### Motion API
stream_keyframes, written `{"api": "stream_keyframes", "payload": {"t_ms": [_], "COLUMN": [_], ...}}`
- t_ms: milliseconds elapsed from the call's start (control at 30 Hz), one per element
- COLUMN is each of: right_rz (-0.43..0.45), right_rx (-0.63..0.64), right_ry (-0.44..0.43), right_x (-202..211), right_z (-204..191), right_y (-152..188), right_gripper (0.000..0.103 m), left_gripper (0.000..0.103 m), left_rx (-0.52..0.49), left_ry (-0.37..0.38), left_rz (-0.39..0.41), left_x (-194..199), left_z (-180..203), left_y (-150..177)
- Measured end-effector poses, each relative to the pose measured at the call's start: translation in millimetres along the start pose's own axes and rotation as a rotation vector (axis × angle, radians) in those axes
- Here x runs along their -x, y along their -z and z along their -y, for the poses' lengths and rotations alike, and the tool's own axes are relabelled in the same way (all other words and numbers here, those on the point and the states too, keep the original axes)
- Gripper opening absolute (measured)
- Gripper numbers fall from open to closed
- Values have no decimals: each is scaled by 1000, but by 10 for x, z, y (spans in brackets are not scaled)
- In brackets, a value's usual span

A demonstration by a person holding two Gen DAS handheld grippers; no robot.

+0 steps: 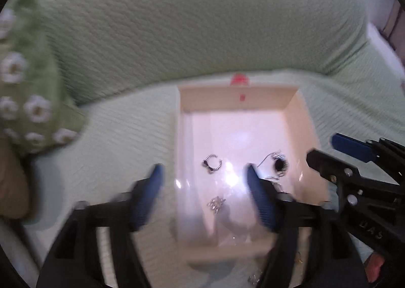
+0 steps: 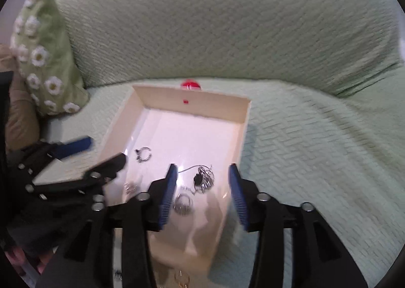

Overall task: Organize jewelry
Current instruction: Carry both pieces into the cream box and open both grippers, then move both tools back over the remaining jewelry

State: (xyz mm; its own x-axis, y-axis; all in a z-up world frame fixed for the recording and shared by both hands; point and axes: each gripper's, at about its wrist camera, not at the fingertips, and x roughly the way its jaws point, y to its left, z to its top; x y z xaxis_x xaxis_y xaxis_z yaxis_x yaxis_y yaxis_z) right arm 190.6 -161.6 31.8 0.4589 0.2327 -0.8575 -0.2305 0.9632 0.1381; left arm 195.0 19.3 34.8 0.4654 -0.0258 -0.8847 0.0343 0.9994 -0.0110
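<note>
Sofa [image 2: 303,136]; both grippers [image 1: 205,186] [image 2: 203,186] tilted over box [image 2: 243,120] (fingers apart).

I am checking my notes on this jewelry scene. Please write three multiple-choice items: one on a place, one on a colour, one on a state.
1. Where does the open ring lie?
A. in the box
B. on the cushion
C. on the sofa cover

2. What colour are the pads of the right tool?
A. red
B. blue
C. yellow

3. How does the left tool stand?
A. shut on a ring
B. shut, empty
C. open

Answers: 1 A, it rests on the box floor; 2 B, both pads show blue; 3 C, its pads stand apart, gripping nothing.
</note>
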Motion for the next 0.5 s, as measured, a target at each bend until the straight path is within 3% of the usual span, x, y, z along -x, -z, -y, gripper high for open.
{"api": "stream_keyframes", "payload": {"t_ms": [33,100,133,300,400,500], "right_rz": [48,134,178,198,138,56], "right_rx": [7,29,42,3,-42,21], "right_ry": [-4,-10,-8,-18,-45,-34], "right_x": [222,563,741,1066,1017,865], "right_z": [-9,-31,-48,-45,-16,-114], "right_y": [67,226,367,979,1442,1826], "right_gripper": [77,92,94,96,96,96], "left_gripper": [85,87,87,87,87,87], "left_rx": [22,49,67,115,122,130], "left_ry": [2,43,69,46,52,59], "left_rz": [48,115,139,169,125,71], "left_x": [205,505,651,1013,1003,918], "left_z": [-42,-107,-138,-225,-212,-223], "left_y": [60,200,316,987,1387,1714]}}
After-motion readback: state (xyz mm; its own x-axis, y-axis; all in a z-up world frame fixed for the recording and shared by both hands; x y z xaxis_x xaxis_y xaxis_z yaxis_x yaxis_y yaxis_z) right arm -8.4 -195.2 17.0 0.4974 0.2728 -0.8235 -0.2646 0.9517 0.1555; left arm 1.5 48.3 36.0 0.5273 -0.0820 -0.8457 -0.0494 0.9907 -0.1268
